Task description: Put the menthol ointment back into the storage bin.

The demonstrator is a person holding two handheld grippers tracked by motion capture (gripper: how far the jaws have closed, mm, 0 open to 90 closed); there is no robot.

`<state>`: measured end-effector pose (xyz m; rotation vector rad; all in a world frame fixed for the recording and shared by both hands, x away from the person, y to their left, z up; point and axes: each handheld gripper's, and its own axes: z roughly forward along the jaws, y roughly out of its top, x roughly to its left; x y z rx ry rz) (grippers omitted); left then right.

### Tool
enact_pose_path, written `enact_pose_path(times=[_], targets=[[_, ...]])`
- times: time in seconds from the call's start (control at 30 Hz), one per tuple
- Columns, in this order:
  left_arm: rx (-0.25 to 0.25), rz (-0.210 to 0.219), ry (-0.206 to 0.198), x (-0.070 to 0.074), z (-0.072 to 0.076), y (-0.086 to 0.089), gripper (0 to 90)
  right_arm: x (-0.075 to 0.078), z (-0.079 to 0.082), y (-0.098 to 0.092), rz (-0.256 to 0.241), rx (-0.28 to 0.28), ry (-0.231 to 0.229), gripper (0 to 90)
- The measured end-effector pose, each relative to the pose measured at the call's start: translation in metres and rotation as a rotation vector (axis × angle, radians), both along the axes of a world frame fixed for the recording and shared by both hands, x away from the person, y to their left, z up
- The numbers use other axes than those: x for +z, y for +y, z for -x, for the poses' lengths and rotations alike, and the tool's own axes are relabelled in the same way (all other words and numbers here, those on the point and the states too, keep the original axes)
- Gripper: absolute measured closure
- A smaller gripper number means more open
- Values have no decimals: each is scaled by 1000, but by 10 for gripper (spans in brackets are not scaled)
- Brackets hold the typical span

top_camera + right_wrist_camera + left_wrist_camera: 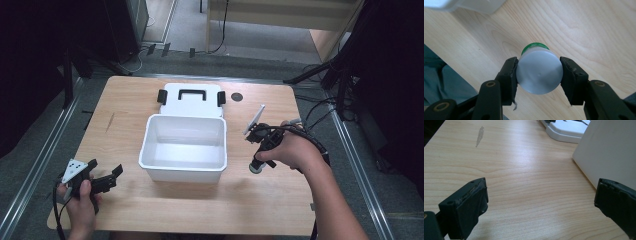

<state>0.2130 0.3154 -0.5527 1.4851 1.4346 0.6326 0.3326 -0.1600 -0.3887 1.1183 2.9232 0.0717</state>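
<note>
A small round container with a grey-white top and a green band [539,73] is clamped between the jaws of my right gripper [539,75]. From above, that container [257,168] sits low over the table, right of the white bin [184,148], with my right gripper [259,163] pointing down at it. My left gripper [114,176] rests near the table's front left corner, jaws wide apart and nothing between them. Through the left gripper [540,200] I see bare wood and the bin's side wall [609,152].
The open white bin stands mid-table, and its white lid [192,99] with a black handle and black clips lies flat behind it. A dark round hole [237,96] marks the table's far side. Metal rails and cables run along both table sides.
</note>
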Motion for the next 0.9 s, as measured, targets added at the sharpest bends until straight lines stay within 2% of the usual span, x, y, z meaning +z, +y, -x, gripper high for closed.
enact_pose_path(times=[0.23,0.43,0.6,0.77,0.83,0.9], targets=[[2,4,2,0,0,0,0,33,-4,22,-20,35,-13,519],[3,5,1,0,0,0,0,51,-7,38,-10,55,-15,519],[2,4,1,0,0,0,0,67,-10,50,-25,80,-16,519],[5,8,-6,0,-1,0,0,79,-13,64,-47,100,-33,519],[6,8,-5,0,-1,0,0,80,-14,69,-64,99,-26,518],[6,9,-5,0,-1,0,0,81,-15,75,-52,129,-29,518]])
